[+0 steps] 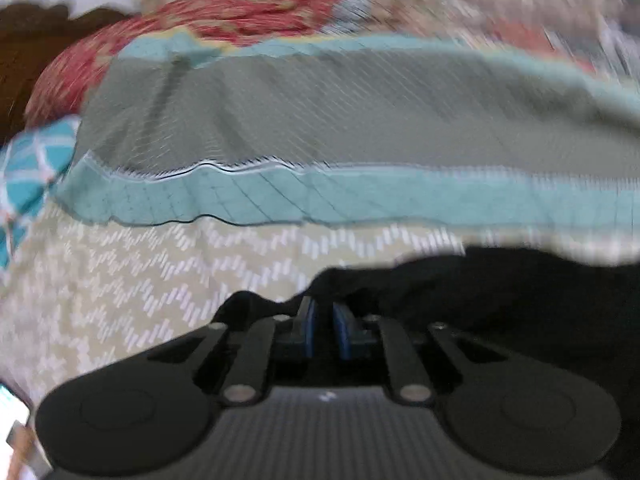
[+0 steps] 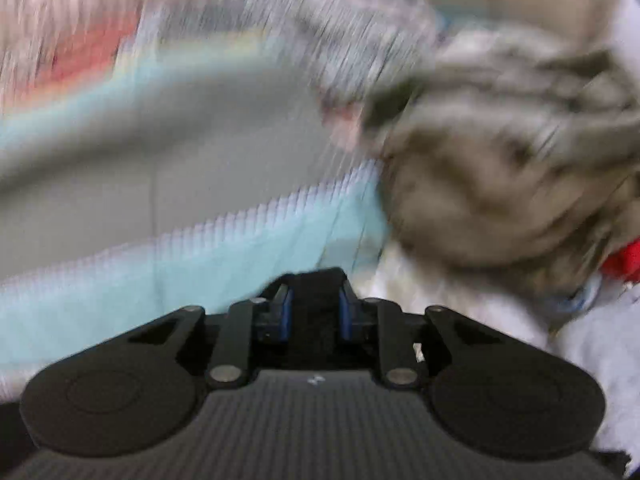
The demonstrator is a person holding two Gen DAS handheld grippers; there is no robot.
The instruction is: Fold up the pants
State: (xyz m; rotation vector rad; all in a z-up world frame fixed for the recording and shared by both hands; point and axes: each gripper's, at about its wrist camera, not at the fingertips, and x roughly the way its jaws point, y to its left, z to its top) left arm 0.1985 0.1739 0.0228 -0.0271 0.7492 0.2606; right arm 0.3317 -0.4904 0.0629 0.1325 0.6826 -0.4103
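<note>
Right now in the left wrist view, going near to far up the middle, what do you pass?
left hand-held gripper → black pants → beige zigzag sheet → teal border → grey blanket → red patterned pillow

Under my tools is a bed (image 1: 120,320), its cover beige with white zigzag dashes. Directly on it lies a grey blanket (image 1: 320,120) with a teal border, spread wide across the far side, and the black pants (image 1: 520,292) lie on the near part at the right, their edge touching that border. Beyond the blanket sits a red patterned cushion (image 1: 224,20); in the blurred right wrist view, a mottled grey-brown heap (image 2: 500,168) rests against the blanket's teal border.
</note>
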